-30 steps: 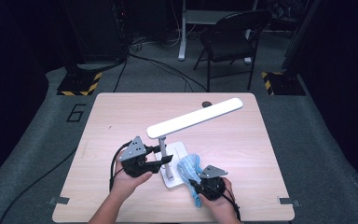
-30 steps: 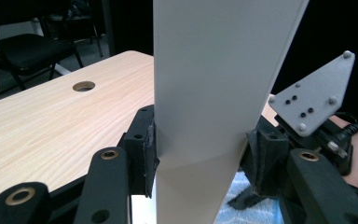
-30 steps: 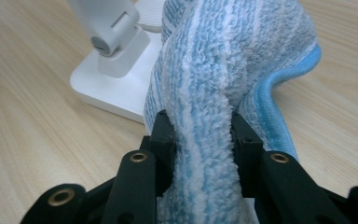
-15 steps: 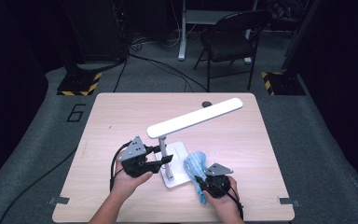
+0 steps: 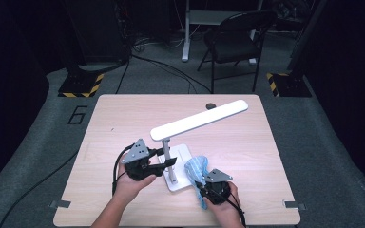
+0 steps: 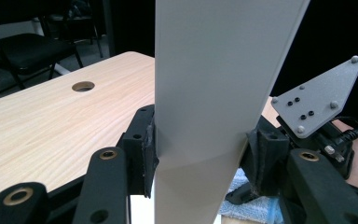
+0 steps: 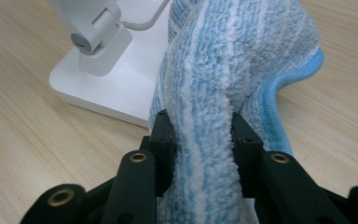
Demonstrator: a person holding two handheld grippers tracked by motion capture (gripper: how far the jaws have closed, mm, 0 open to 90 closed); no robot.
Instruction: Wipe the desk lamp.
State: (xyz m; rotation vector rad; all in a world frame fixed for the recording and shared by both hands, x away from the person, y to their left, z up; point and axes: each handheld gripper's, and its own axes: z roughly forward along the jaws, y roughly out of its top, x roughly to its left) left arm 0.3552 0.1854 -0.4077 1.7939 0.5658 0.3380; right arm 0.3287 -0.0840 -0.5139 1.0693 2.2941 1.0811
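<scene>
Both grippers work close to the near edge of the worktop (image 5: 123, 118). On the person's right, the right gripper (image 5: 200, 183) is clenched on a blue cloth (image 5: 197, 170); in the right gripper view the jaws pinch a thick fold of the cloth (image 7: 223, 84) between their pads, and the rest of it bulges forward, partly lying over the near corner of the lamp's white base (image 7: 116, 88). A tail of cloth hangs back past the hand toward the near edge in the high view. That hand has little worktop behind it, while to its right the wood runs bare to the right edge.

Just left of it, the left gripper (image 5: 167, 160) grasps the lamp's upright post (image 5: 168, 156), coming in from the left, level with the worktop. The left gripper view gives what the high view cannot: the pads sit flat against both sides of the broad pale post (image 6: 205, 93), with the right gripper's grey plate (image 6: 319, 98) and a scrap of blue cloth (image 6: 247, 207) just beyond.

The right gripper view alone shows the hinge block (image 7: 95, 42) where the post meets the base.

Farther off, the lamp head (image 5: 199, 119) slants up and away to the right, hanging over the middle of the worktop. Open wood lies under and around it on the left, right and far sides. A round cable hole (image 5: 211, 106) sits near the far edge, also seen in the left gripper view (image 6: 83, 86). Beyond the edge stand a dark folding chair (image 5: 235, 42) and grey floor.
</scene>
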